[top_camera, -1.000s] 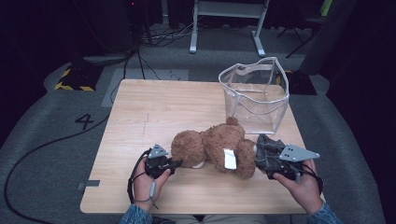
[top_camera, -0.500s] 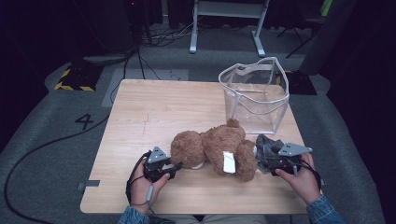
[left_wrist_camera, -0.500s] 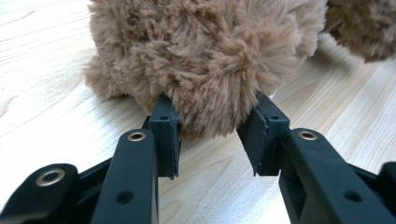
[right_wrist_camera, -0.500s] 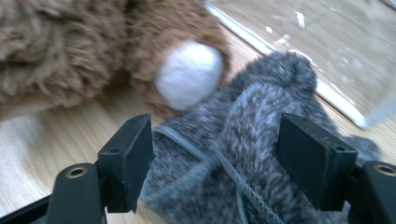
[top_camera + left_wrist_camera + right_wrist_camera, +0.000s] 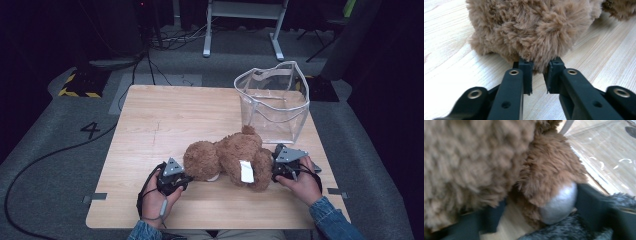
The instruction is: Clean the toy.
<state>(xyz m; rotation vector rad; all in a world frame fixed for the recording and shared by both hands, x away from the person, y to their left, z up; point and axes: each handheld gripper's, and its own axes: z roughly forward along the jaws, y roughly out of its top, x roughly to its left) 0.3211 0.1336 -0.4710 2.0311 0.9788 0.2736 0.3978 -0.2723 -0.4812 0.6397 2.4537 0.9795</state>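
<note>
A brown teddy bear (image 5: 230, 155) lies across the near part of the wooden table (image 5: 165, 120), a white tag (image 5: 245, 171) on its body. My left gripper (image 5: 186, 176) is at the bear's head. In the left gripper view its jaws (image 5: 540, 65) have just been closing and stand narrow, pinching a tuft of fur (image 5: 529, 30) at their tips. My right gripper (image 5: 274, 167) is low at the bear's leg end. Its jaws have just been closing around the foot with the grey sole (image 5: 559, 205), which touches one jaw. Bare wood still shows beside the other jaw.
A clear plastic bag (image 5: 274, 100) stands upright with its mouth up at the back right of the table, just behind the bear, and its wall (image 5: 604, 152) shows in the right gripper view. Black cables lie on the grey floor to the left.
My right gripper has come down and in toward the bear's leg. The left hand has stayed at the head.
</note>
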